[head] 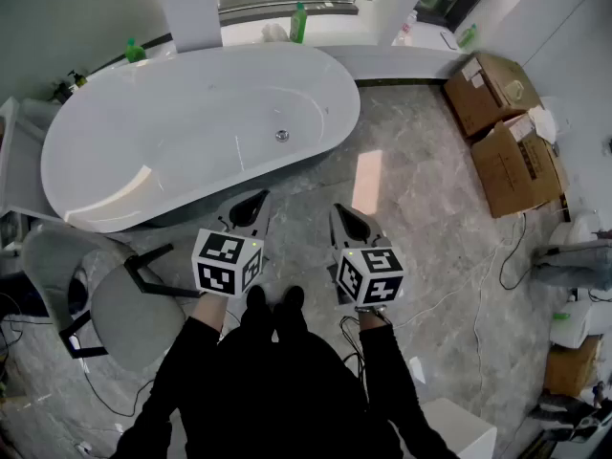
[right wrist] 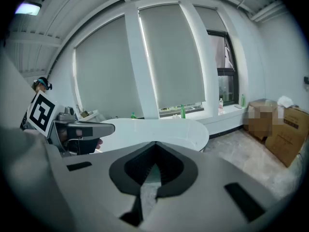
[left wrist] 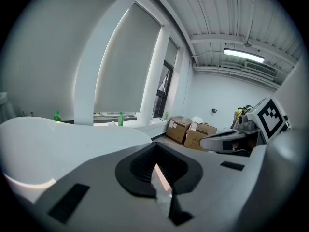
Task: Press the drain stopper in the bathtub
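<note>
Nearest, the grey left gripper (head: 254,205) and grey right gripper (head: 345,216) hang pinched narrow, holding nothing. Well ahead, a small round metal drain stopper (head: 282,135) sits low in the white oval bathtub (head: 191,113). It is probably stiff, slick and sprung, so push squarely on its crown.

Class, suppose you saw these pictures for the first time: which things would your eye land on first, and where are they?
The large white oval bathtub fills the upper left of the head view, with a small round metal drain stopper on its floor. Below it, the left gripper and right gripper hang side by side over grey marbled floor, both with jaws together and empty.
</note>
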Available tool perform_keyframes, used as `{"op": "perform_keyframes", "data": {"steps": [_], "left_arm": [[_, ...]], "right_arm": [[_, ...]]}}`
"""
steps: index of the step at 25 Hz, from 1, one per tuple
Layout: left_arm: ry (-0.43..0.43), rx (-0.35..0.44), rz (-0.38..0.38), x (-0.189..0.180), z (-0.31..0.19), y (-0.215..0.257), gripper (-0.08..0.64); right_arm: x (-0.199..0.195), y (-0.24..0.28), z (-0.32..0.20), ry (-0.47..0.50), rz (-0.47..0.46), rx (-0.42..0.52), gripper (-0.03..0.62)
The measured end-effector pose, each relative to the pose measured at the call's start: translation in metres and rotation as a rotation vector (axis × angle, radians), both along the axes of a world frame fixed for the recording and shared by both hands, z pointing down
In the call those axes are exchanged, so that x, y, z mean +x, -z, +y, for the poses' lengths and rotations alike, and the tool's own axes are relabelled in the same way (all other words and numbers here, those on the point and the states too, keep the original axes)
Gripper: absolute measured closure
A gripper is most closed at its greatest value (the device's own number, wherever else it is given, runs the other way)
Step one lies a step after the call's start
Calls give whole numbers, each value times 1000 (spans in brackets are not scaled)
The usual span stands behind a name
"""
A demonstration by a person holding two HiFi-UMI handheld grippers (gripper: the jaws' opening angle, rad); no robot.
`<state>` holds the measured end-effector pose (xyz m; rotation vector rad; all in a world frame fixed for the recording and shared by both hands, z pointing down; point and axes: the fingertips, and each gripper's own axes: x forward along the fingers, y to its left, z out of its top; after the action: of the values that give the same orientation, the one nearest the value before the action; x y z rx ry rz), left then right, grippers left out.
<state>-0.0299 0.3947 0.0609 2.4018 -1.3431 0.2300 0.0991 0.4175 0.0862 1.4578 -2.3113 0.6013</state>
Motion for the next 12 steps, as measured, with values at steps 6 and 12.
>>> {"op": "perform_keyframes", "data": {"steps": [6, 12], "left_arm": [[0, -9, -6, 7, -4, -5, 555], [11, -15, -12, 15, -10, -8, 555]], "right_arm": [[12, -4, -6, -5, 0, -7, 592], [24, -7, -9, 2, -32, -13, 592]]}}
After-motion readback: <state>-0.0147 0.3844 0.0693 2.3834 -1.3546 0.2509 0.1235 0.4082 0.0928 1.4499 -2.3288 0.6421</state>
